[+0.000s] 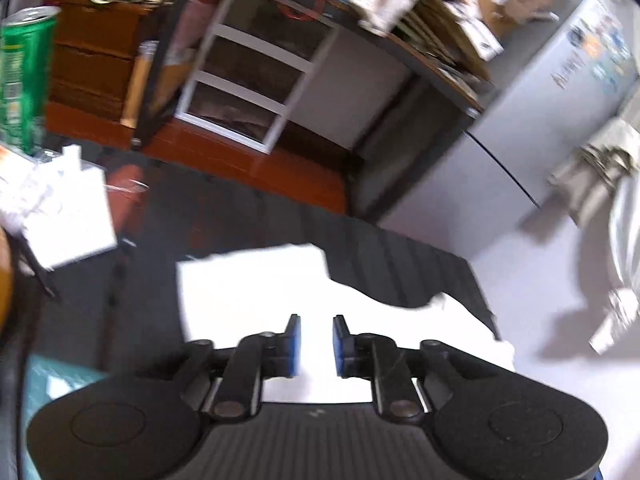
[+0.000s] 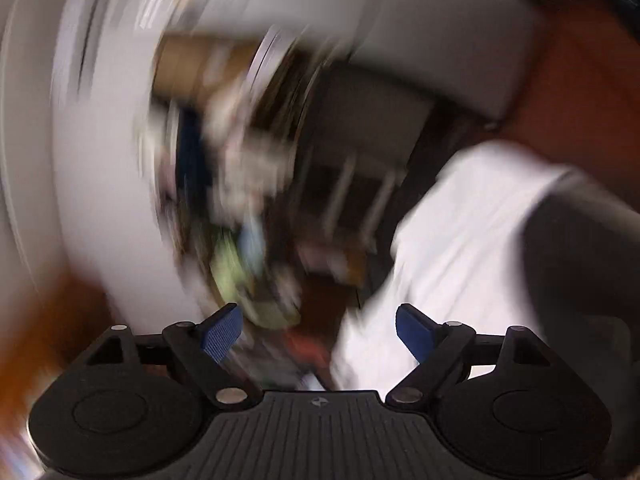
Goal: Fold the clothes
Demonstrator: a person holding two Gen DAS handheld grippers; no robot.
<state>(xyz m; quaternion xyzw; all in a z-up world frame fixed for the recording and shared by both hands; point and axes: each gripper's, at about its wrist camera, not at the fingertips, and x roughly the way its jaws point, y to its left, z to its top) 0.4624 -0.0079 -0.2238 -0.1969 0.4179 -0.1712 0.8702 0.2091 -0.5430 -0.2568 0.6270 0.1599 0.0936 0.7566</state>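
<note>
Left wrist view: left gripper (image 1: 316, 334) fingers stand parted with nothing between them, over a white cloth (image 1: 248, 292) in the lower centre, a dark striped cloth (image 1: 404, 268) overlapping its upper right edge. Whether either is folded cannot be told, so progress is unsettled. Right gripper (image 2: 319, 330) is spread wide and bare; white fabric (image 2: 460, 240) shows at right amid heavy blur. Green can (image 1: 24, 76), upper left, top open, contents unseen.

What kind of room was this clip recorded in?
Most likely a lived-in home room, cluttered: a small fridge with stickers, a dark shelf piled with cardboard, and a green drink can. The right wrist view is too blurred to add anything.
</note>
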